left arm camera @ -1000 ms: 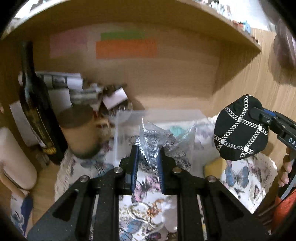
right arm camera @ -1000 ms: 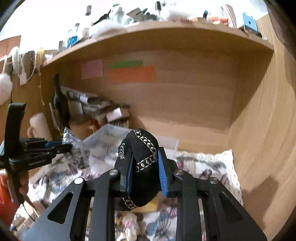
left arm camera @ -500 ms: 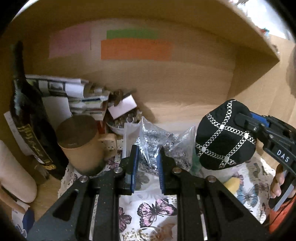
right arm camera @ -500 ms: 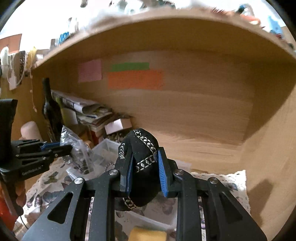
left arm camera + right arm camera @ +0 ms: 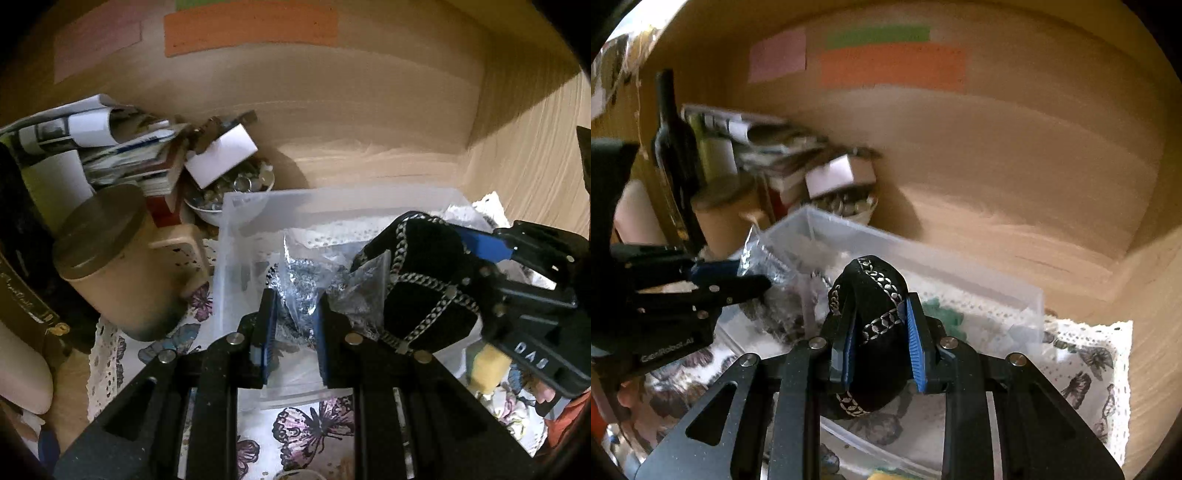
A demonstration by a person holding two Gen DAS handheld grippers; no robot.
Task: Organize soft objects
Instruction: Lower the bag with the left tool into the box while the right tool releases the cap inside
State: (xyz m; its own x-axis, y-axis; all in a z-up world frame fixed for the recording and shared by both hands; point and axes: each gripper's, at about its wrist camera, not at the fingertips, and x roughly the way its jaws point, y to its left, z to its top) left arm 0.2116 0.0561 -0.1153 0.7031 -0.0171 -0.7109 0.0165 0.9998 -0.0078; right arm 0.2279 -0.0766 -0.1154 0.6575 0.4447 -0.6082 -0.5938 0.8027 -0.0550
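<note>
**Both tongs loaded over the clear bin**

A translucent plastic storage bin (image 5: 258, 221) sits on a butterfly-print cloth with a lace edge (image 5: 314, 424) that covers the table, inside a wooden alcove. Left of the bin stands a tan cylindrical canister with a dark lid (image 5: 114, 266); behind the canister is a leaning stack of papers and magazines (image 5: 110, 147), and a white bowl of small round metal pieces (image 5: 236, 192) sits just beyond the bin's far left corner with a white card propped over it. A dark glass bottle (image 5: 670, 136) stands at the far left. Pink, green and orange paper strips (image 5: 890, 66) are stuck on the back wall. A yellow sponge-like block (image 5: 487, 365) lies on the cloth near the bin's right side, partly hidden by the right tool.

The left tongs (image 5: 293, 332) are clamped on a crinkled clear plastic bag of silvery-grey material (image 5: 299, 280), which stands up from the blue pads, over the bin's near left part. The right tongs (image 5: 879, 343) are clamped on a black rounded fabric pouch crossed with silver chain trim (image 5: 871, 314), held over the bin's middle. In the right wrist view the pouch's long axis runs roughly upright, its rounded top rising above the pads and its lower end hanging below them. In the left wrist view pouch and bag sit just beside each other; whether they touch cannot be told.
</note>
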